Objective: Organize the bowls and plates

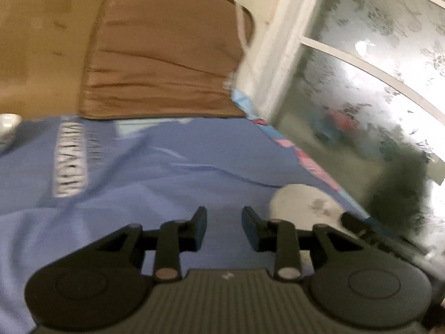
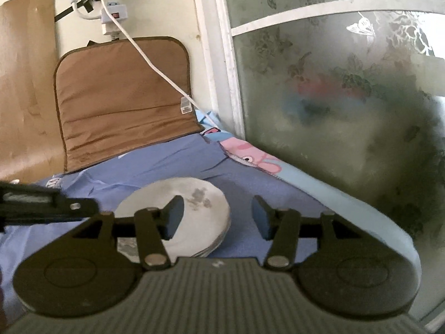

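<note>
A stack of pale grey plates (image 2: 200, 203) with a faint floral mark lies flat on the blue cloth (image 2: 250, 239). My right gripper (image 2: 218, 218) hovers over the stack's right edge, open, and its pads touch nothing. Its left finger (image 2: 175, 217) overlaps the top plate in the picture. The left gripper's arm (image 2: 55, 203) reaches in from the left beside the stack. In the blurred left wrist view my left gripper (image 1: 224, 228) is open over bare blue cloth (image 1: 167, 181), with the plate stack (image 1: 303, 203) just to its right. A small white rounded object (image 1: 8, 122) shows at the far left edge.
A brown cushion (image 2: 122, 100) leans on the wall behind the cloth. Above it hangs a power strip (image 2: 114, 14) whose white cord (image 2: 155, 69) runs down to the bed. A frosted floral glass panel (image 2: 333, 97) and a pink cartoon sheet edge (image 2: 250, 156) bound the right side.
</note>
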{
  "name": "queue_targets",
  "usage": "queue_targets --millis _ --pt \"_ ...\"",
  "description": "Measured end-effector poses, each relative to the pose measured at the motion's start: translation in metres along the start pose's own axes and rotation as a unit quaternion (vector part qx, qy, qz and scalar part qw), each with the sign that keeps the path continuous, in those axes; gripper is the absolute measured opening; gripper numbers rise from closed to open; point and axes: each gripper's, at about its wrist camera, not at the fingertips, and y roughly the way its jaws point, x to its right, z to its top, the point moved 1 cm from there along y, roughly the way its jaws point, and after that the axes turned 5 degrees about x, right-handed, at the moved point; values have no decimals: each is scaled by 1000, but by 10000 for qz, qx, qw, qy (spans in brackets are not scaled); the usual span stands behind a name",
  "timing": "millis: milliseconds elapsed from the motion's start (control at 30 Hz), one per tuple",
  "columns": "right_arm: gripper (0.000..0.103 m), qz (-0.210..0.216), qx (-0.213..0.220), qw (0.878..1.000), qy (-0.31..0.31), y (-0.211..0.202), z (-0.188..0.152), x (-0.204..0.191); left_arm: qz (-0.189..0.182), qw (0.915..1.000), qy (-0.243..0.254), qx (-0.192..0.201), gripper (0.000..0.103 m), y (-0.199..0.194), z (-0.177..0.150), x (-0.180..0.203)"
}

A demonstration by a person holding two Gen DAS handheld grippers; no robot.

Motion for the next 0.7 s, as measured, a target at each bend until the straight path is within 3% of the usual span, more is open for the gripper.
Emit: queue_targets --millis 167,267,367,467,533,600,700 --pt "57 331 140 9993 -48 -9 4 -23 612 9981 -48 111 29 -39 -15 -59" --pt "57 756 64 9970 -126 -10 6 -47 1011 9943 -286 160 29 -70 -25 -105" --pt "57 1399 -290 9896 -154 -6 6 -78 1348 9887 -598 285 29 -101 -29 -145" --pt "56 2073 -816 9747 -148 3 3 -114 1766 9789 -864 550 29 -133 -29 -182" --pt "54 2563 -1280 9580 -139 10 0 -143 2071 9685 -1166 738 29 -149 -27 -210" --pt "44 2966 -1685 9399 -150 18 -5 -173 2217 9593 -1500 901 29 -159 -24 -233" --pt "37 3322 -2169 9177 -192 30 -15 -222 2243 9491 -1896 1138 29 -166 -21 -258"
